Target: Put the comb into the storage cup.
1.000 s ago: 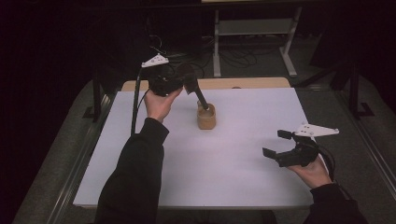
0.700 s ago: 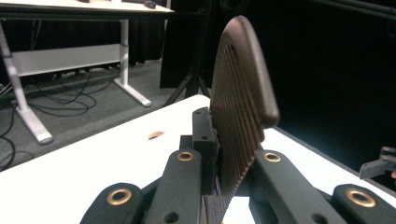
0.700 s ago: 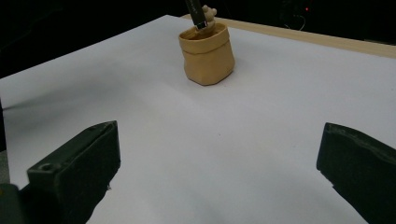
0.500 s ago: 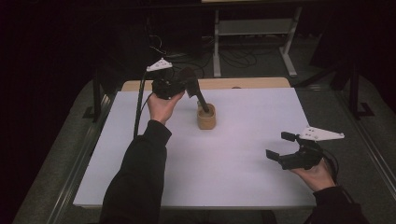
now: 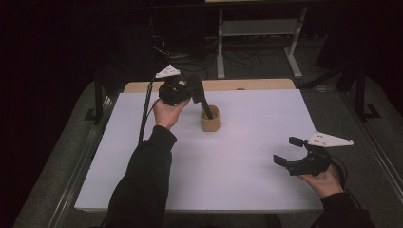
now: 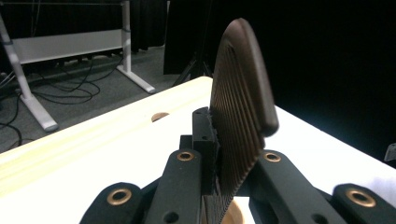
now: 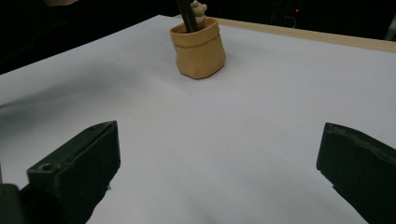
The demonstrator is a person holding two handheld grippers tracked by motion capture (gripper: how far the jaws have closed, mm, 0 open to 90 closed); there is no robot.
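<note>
matt ribbed brown blade (image 6: 238,116), wrinkled tan pouch (image 7: 198,46) — matt

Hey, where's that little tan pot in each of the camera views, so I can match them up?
High view: the tan pot stands mid-table, just right of the left gripper.
Left gripper view: a sliver of its rim at the bottom edge, between the jaws.
Right gripper view: upper centre.
Shared landmark: the dark ribbed tool reaching into it.

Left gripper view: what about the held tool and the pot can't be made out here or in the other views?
- Tool: its lower end, hidden by the left gripper in the left gripper view and inside the pot in the high view.
- Pot contents: a small pale thing at the rim, cut off by the top edge of the right gripper view.
- Pot's far side: hidden.
</note>
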